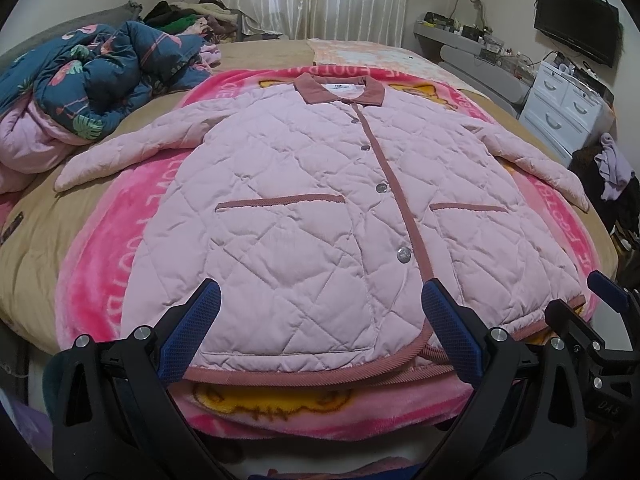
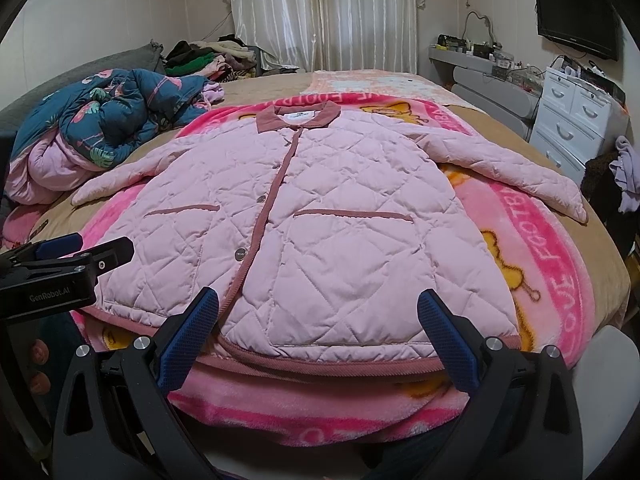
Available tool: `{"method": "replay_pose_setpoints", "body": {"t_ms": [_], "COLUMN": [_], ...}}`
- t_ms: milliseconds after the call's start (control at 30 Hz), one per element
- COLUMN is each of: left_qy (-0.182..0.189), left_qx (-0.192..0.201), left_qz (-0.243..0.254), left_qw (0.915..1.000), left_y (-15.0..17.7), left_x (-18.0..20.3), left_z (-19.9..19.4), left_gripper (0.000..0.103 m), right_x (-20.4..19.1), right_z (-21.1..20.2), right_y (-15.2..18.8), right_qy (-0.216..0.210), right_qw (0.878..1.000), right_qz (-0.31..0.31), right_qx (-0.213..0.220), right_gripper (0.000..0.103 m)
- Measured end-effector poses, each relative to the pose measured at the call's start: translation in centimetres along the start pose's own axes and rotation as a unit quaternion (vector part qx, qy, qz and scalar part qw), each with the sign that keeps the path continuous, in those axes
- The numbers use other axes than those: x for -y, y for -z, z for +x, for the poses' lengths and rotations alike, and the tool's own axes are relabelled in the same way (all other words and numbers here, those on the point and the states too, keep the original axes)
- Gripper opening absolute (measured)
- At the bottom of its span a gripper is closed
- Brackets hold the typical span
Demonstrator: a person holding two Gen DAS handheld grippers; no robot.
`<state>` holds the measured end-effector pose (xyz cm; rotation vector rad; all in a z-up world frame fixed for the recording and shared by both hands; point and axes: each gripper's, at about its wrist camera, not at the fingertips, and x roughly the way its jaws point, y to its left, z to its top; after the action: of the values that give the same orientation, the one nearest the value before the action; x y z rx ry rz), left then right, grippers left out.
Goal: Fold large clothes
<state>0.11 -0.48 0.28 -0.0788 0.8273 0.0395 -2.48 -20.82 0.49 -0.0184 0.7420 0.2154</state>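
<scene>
Both my tongs spread wide at the jacket's hem, gripping nothing.

My left tongs (image 1: 320, 316) and right tongs (image 2: 318, 320) hover just over the near hem of the pink quilted jacket (image 1: 320, 184), which lies buttoned and flat, sleeves out, on the pink blanket (image 1: 92, 280) on the bed (image 1: 36, 236).

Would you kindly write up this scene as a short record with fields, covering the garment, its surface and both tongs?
garment: pink quilted jacket with dusty-rose collar, lying flat, front up, buttoned, sleeves spread
surface: bright pink fleece blanket over a tan bedspread
left tongs: open, empty, above the jacket's hem
right tongs: open, empty, above the hem
nearby: crumpled teal flamingo-print duvet at the far left of the bed
folding: not yet begun
</scene>
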Motion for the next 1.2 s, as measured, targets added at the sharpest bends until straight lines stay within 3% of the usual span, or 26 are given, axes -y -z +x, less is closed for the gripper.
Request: {"method": "replay_pose_setpoints", "body": {"t_ms": [933,1200], "left_qy": [-0.003,-0.001], "left_qx": [-0.001,-0.003], "left_qz": [-0.002,-0.011], "left_qw": [1.0000,0.9999], "left_y": [0.1,-2.5], "left_x": [0.3,-0.8], "left_z": [0.5,1.8], "left_gripper": [0.094,0.094], "right_x": [0.1,0.4], "right_z": [0.4,1.5], "right_y": [-0.4,-2.6], "right_qy": [-0.002,-0.007], "right_qw": [1.000,1.000], "right_qz": [0.002,0.003], "right_qx": [0.000,0.002], "right_gripper": [0.099,0.099]}}
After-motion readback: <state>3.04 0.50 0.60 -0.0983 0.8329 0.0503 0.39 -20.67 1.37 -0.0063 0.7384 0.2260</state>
